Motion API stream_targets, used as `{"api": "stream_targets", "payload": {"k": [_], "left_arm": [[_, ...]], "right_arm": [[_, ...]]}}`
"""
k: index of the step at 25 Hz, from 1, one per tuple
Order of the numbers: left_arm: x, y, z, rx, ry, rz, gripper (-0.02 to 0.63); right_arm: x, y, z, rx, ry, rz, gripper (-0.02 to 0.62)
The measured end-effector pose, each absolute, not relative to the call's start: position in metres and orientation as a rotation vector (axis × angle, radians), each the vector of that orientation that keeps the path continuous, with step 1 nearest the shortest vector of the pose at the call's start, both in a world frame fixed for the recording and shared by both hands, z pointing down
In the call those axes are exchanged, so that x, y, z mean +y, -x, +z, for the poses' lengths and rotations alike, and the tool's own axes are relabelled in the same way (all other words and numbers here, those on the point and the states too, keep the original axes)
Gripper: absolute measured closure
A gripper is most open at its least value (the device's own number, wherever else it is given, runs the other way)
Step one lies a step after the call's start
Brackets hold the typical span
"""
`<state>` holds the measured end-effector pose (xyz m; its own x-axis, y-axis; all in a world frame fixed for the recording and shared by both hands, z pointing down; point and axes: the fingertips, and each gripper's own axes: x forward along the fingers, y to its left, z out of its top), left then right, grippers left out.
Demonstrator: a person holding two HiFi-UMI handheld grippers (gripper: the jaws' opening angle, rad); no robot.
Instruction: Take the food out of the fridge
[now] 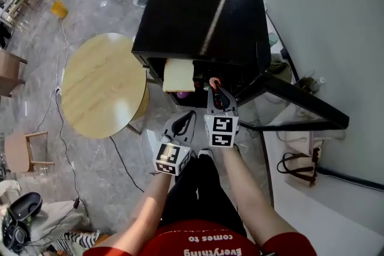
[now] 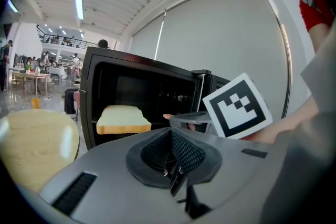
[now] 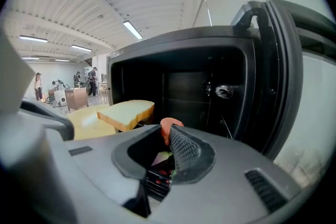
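Our right claw [image 1: 215, 88] pinches what looks like a small orange food piece [image 3: 168, 124] at the fridge [image 1: 198, 15] mouth, our left claw [image 1: 191, 114] pressed together outside it; that tip-only hold could slip.

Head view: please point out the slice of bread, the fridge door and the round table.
slice of bread [image 1: 179, 75], head view, middle of its pale top face.
fridge door [image 1: 306, 102], head view, middle of the open dark panel.
round table [image 1: 102, 87], head view, bare middle of the wooden top.
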<state>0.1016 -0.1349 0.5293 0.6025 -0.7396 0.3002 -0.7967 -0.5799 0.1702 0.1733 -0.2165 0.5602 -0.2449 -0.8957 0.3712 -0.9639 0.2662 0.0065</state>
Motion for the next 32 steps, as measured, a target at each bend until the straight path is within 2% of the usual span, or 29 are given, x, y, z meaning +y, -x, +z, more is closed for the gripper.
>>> {"api": "stream_targets", "payload": {"k": [9,17,24,32], "left_arm": [[-0.128,-0.097,0.492,-1.263,-2.592,0.238,0.600],[-0.108,-0.047,0.458,-1.404,-2.574,0.199,0.600],[-0.090,0.023,0.458,-1.627,-2.434,0.172,0.600],[-0.053,0.135,0.465,-1.955,-2.165,0.148,0.600]], "right_arm": [[-0.167,-0.156,0.519,-2.316,-1.659,0.296,0.538],[-0.131,-0.102,0.486,-2.460,-1.509,0.258,0.538],[-0.121,-0.024,0.483,-2.589,-1.258,0.239,0.538],[-0.096,0.102,0.501,-2.739,-0.865,0.208,0.538]]}}
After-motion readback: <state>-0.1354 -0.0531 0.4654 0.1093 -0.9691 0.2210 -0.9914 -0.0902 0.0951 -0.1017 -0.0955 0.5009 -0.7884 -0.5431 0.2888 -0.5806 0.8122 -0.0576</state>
